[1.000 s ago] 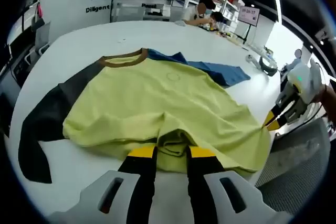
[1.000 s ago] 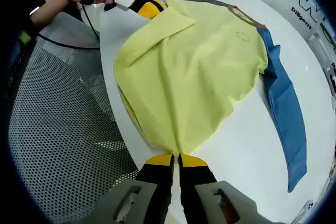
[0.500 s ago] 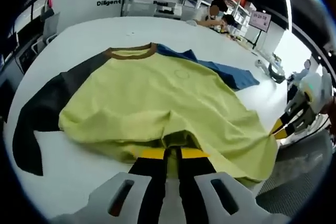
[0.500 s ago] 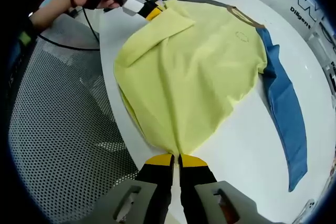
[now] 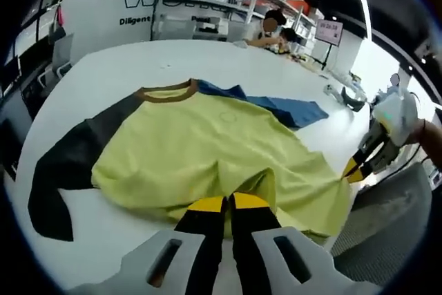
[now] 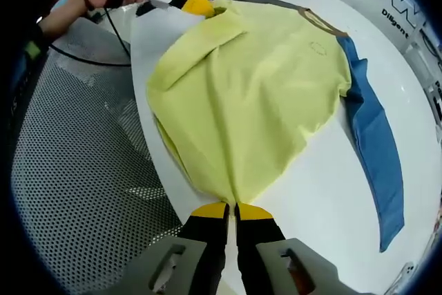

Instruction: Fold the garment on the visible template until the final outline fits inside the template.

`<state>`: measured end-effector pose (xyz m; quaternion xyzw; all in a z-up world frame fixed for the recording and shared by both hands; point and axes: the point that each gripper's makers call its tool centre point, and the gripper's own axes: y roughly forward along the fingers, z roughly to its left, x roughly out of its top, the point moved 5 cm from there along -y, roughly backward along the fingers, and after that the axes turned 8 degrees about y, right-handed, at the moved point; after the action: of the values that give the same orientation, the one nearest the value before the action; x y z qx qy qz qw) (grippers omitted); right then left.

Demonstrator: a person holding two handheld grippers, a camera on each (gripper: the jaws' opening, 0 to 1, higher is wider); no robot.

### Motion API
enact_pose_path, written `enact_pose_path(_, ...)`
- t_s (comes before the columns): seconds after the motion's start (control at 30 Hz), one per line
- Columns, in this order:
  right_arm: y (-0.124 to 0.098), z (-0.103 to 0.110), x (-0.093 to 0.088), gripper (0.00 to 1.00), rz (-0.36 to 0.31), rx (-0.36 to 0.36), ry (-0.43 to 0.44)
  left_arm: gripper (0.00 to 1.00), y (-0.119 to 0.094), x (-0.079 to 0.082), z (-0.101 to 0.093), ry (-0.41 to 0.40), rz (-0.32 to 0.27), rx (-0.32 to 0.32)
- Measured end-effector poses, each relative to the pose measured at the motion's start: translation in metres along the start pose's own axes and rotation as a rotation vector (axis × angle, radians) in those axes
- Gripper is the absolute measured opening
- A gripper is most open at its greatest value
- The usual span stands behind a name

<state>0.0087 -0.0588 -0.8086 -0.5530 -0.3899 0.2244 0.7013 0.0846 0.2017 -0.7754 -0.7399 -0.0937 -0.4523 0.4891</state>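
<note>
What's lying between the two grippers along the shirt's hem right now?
Only yellow shirt fabric. In the right gripper view, the hem runs from the right gripper up to the left gripper, sagging over the table edge; nothing else lies there.

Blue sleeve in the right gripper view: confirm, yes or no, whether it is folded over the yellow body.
No: the blue sleeve lies stretched flat on the white table beside the yellow body.
</note>
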Motion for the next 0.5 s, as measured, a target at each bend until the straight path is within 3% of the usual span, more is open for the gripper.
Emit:
enact_pose_path(0.1, 0.000, 0.000, 0.000, 0.00, 0.000, -0.002, 0.000, 0.00, -0.008, 0.002, -0.001, -0.006, -0.013, -0.009)
enact_pose_path(0.2, 0.000, 0.000, 0.000, 0.00, 0.000, -0.003, -0.001, 0.00, -0.024, 0.008, 0.001, 0.068, -0.023, 0.012)
enact_pose_path(0.5, 0.000, 0.000, 0.000, 0.00, 0.003, -0.005, -0.002, 0.00, -0.065, 0.013, 0.010, 0.128, -0.038, 0.054)
